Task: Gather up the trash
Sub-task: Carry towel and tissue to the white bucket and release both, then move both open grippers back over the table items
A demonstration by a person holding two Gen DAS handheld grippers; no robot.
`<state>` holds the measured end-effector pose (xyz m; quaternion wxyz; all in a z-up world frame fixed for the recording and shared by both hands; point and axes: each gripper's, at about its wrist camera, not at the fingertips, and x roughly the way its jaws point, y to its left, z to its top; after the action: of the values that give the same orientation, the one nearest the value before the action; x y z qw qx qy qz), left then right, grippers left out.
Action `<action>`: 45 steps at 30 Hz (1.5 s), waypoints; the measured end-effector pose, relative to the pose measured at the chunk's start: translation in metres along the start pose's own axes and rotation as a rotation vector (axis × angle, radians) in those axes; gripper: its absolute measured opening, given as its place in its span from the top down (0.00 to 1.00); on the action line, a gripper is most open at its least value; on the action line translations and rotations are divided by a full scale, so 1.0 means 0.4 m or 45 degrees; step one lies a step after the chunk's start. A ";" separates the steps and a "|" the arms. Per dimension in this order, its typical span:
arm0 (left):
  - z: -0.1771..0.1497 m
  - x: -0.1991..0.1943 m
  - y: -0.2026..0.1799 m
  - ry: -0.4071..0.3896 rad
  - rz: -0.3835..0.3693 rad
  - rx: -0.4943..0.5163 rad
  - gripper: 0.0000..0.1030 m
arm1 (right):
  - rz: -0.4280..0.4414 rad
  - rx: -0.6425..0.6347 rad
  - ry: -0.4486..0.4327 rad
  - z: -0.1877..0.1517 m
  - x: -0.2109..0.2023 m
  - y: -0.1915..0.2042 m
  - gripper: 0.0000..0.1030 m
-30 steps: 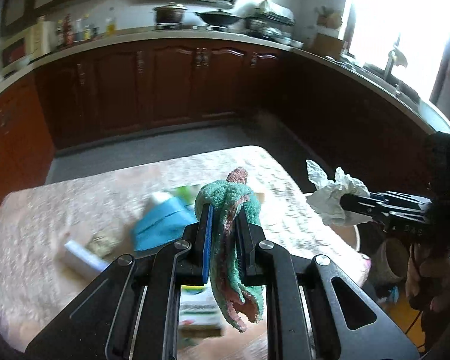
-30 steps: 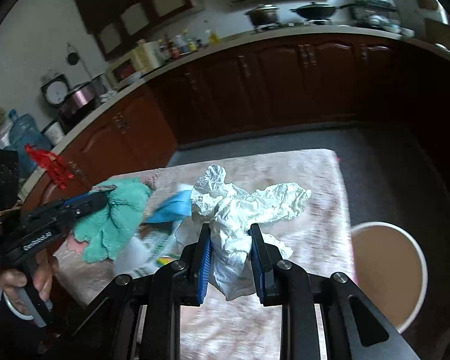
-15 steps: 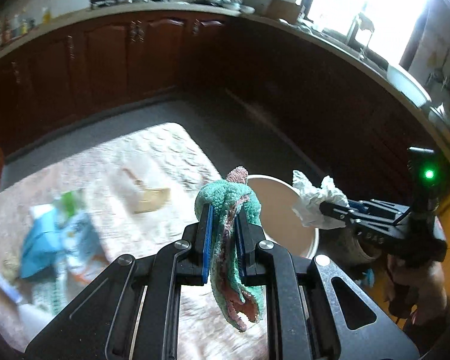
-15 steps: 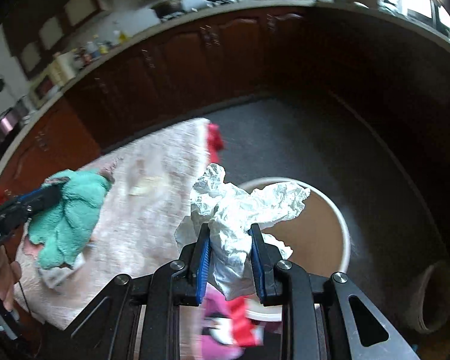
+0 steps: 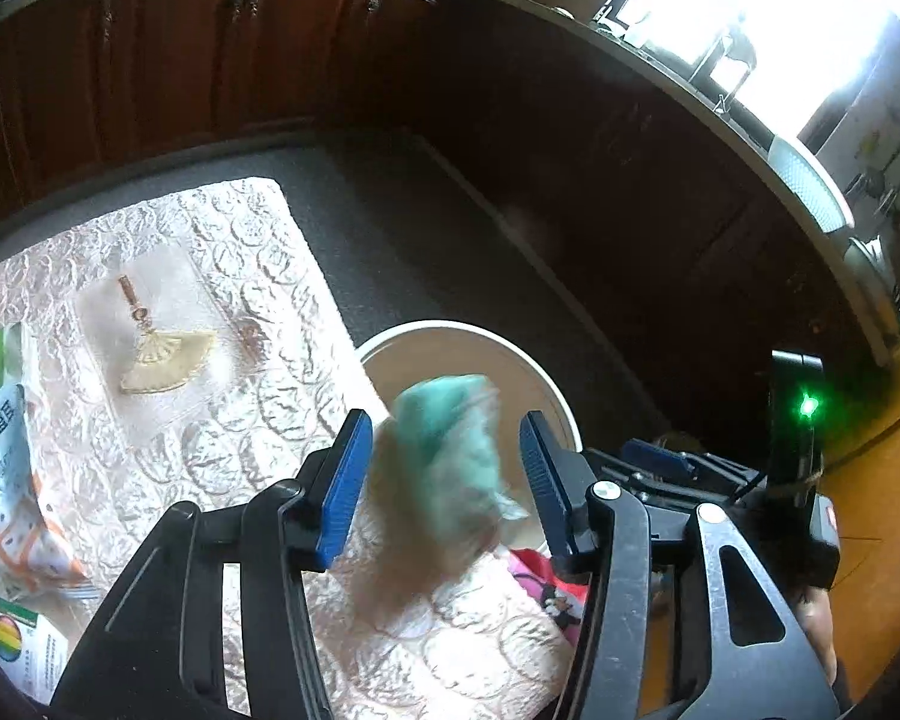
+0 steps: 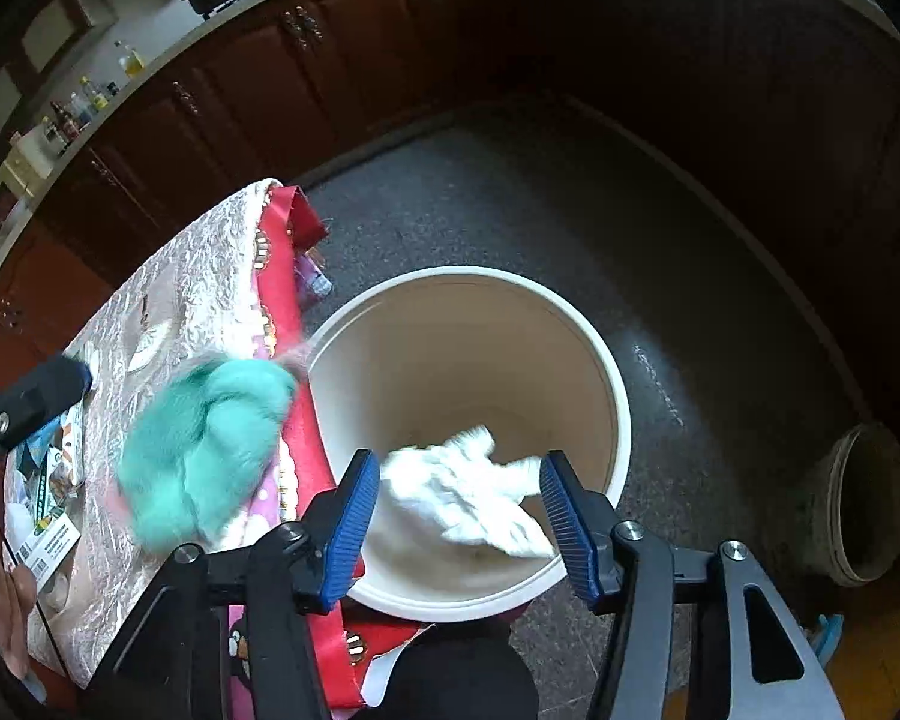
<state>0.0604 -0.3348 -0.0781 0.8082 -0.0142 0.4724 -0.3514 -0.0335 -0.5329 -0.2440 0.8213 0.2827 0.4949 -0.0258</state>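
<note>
My left gripper (image 5: 444,474) is open; a blurred teal cloth (image 5: 444,456) is loose between its blue pads, in the air by the table edge and the white bucket (image 5: 546,384). In the right wrist view the teal cloth (image 6: 204,450) hangs over the table edge, left of the bucket (image 6: 606,372). My right gripper (image 6: 459,516) is open above the bucket; the crumpled white paper (image 6: 468,492) is loose between its pads, over the bucket's inside.
The table (image 5: 240,276) has a lace cover, a small fan ornament (image 5: 162,354) and snack packets (image 5: 12,480) at the left. A red cloth (image 6: 282,276) hangs off the table edge. A dark pot (image 6: 864,504) stands on the floor at the right. Cabinets ring the room.
Both grippers swung from the table to the bucket and opened. The teal cloth and the white paper left the pads and are falling.
</note>
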 end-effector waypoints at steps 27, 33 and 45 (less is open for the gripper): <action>-0.100 -0.289 0.183 -0.231 0.322 -0.034 0.52 | 0.168 -0.237 -0.178 0.005 -0.114 0.308 0.35; -0.133 -0.393 0.282 -0.269 0.378 -0.140 0.52 | 0.267 -0.343 -0.190 0.002 -0.131 0.435 0.35; -0.264 -0.580 0.601 -0.272 0.639 -0.444 0.52 | 0.429 -0.533 -0.111 -0.043 -0.076 0.681 0.35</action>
<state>0.0409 0.0136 -0.0472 0.9000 -0.0726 0.4268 -0.0515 0.0249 -0.3030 -0.1053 0.8750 0.1839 0.3996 0.2019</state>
